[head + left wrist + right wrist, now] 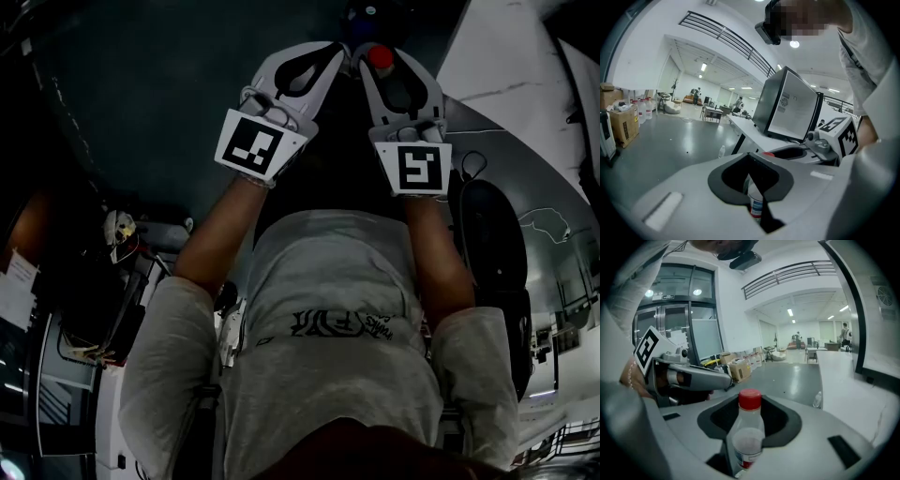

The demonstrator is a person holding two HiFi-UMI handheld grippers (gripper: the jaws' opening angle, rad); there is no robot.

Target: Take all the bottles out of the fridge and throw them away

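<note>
In the right gripper view a clear bottle [748,437] with a red cap stands between the jaws of my right gripper [751,401], which press on its body. From the head view the red cap [379,57] shows at that gripper's tip [373,49]. My left gripper [328,54] is beside it, its jaws shut together [752,157]. Part of another labelled bottle [756,204] shows through the slit between the left jaws. I cannot tell whether it is pinched or lies below. A black fridge [787,110] stands on a white table [750,129].
One small bottle [722,151] lies on the grey floor by the table leg. Cardboard boxes [621,124] and jugs line the left wall. A white table edge [525,75] is at my right, and the dark floor [141,112] spreads ahead.
</note>
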